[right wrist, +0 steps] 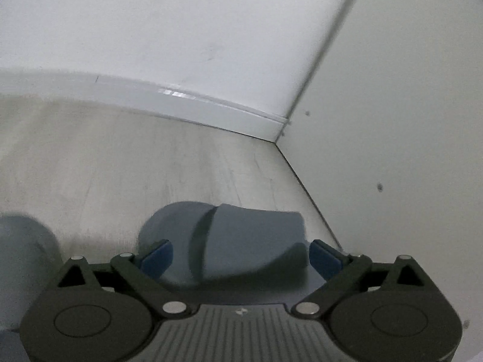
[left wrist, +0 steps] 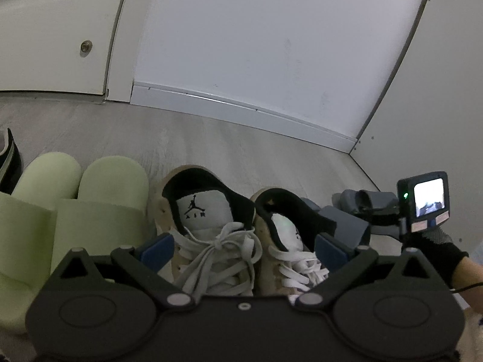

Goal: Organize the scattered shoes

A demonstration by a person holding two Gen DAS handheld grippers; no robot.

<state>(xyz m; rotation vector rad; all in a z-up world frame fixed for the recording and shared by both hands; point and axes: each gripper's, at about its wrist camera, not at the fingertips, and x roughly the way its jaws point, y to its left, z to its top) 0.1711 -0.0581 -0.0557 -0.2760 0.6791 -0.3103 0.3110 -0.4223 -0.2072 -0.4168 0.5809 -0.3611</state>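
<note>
A home's corner: shoes (left wrist: pixel 208 226) lined on wood-look floor (left wrist: pixel 211 138) by white skirting (left wrist: pixel 241 108).

1. I count two pale green slides (left wrist: pixel 75 199).
2. Two laced sneakers (left wrist: pixel 208 226) beside them.
3. Two blue-grey slides (right wrist: pixel 229 238) (one only partly in my right view).
4. One dark shoe (left wrist: pixel 10 163), cut off at the left edge.

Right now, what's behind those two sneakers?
Behind the sneakers there is bare grey floor, then a white baseboard and wall. The sneakers' toes are hidden by the left gripper.
</note>
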